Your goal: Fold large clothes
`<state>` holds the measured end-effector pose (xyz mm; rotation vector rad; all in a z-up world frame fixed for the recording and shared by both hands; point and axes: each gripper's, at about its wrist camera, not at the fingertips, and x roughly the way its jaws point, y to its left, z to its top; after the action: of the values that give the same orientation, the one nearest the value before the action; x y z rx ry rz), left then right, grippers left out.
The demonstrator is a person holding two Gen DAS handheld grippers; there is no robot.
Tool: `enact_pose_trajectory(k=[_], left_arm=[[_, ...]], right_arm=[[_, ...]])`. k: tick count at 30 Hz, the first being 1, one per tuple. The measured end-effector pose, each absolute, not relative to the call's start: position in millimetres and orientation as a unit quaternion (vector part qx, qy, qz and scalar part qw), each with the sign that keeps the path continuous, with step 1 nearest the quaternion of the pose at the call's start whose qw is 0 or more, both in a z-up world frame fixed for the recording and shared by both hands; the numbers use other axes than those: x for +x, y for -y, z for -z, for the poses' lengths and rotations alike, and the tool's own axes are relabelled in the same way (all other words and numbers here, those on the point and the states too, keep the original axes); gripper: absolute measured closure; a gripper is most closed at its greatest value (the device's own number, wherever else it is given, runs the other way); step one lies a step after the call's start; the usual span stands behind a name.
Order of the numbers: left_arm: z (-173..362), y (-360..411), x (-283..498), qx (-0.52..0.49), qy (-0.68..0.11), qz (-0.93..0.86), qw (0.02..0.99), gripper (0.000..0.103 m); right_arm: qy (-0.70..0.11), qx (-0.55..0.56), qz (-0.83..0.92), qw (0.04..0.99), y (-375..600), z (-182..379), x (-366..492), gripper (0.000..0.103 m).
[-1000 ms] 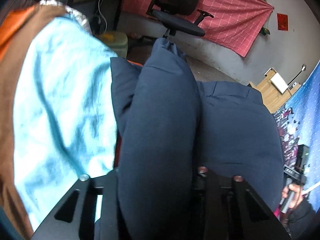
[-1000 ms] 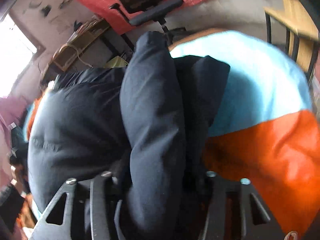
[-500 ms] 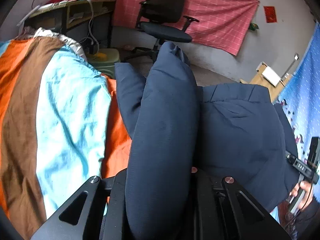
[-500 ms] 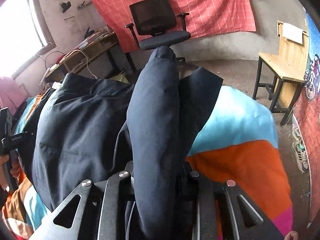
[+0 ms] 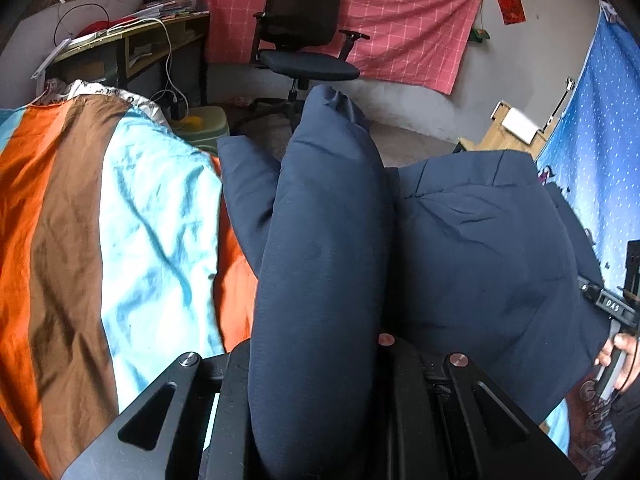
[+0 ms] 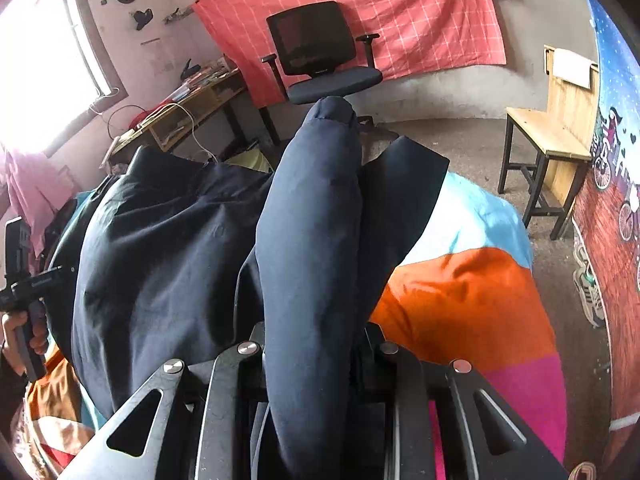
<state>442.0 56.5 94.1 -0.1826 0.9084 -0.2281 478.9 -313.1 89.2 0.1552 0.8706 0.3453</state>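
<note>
Above the striped bedspread (image 5: 132, 240), both tongs (image 5: 316, 360) (image 6: 312, 360) pinch the navy jacket (image 5: 472, 256); bulky folds toward twelve o'clock could slip free, spoiling the fold.

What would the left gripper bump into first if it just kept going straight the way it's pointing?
Its own load: the left gripper is shut on a puffy fold of the navy jacket, which fills the line ahead. Beyond that probably the floor short of the office chair, though depth is hard to judge.
</note>
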Motion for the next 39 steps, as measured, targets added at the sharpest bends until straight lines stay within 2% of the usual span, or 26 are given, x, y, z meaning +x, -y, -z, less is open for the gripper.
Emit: enact_pose_trajectory(k=[5,10,13,14,15,20,21,25,27,30,36,39], left_arm=[[-48,-53,459,-0.113,-0.467,0.09,0.873,0.089],[-33,-53,468,-0.113,-0.477,0.07,0.869,0.084],[-31,-54,472,-0.108,-0.482,0.069,0.867,0.074],[-30,-55,472,-0.11,-0.485,0.062,0.866,0.071],[-28,-57,471,-0.12,-0.487,0.055,0.864,0.068],[-34,-70,464,-0.179,-0.483,0.025,0.857,0.063],[-38,-70,460,-0.18,-0.481,0.018,0.858,0.063],[-54,-68,452,-0.16,-0.468,0.014,0.869,0.047],[-61,-66,451,-0.15,-0.463,0.012,0.874,0.046],[-72,-64,446,-0.126,-0.441,-0.009,0.889,0.033],[-104,-57,420,-0.08,-0.374,-0.022,0.924,0.029],[-122,-45,401,-0.063,-0.335,-0.027,0.94,0.022]], right_arm=[[-0.427,0.046,-0.137,0.893,304,-64,480,0.08],[-0.452,0.014,-0.099,0.887,300,-22,483,0.076],[-0.455,0.015,-0.073,0.887,310,-11,483,0.065],[-0.456,0.011,-0.065,0.887,311,-9,483,0.057],[-0.456,0.009,-0.057,0.888,315,-7,483,0.053],[-0.423,0.036,-0.036,0.905,332,-7,472,0.026],[-0.415,0.035,-0.033,0.909,332,-9,470,0.024],[-0.377,0.0,-0.006,0.926,324,-22,457,0.019],[-0.359,-0.004,-0.005,0.933,320,-31,450,0.018],[-0.349,0.0,-0.006,0.937,312,-42,444,0.015],[-0.329,-0.003,-0.024,0.944,295,-67,428,0.011],[-0.322,-0.007,-0.035,0.946,285,-85,416,0.005]])
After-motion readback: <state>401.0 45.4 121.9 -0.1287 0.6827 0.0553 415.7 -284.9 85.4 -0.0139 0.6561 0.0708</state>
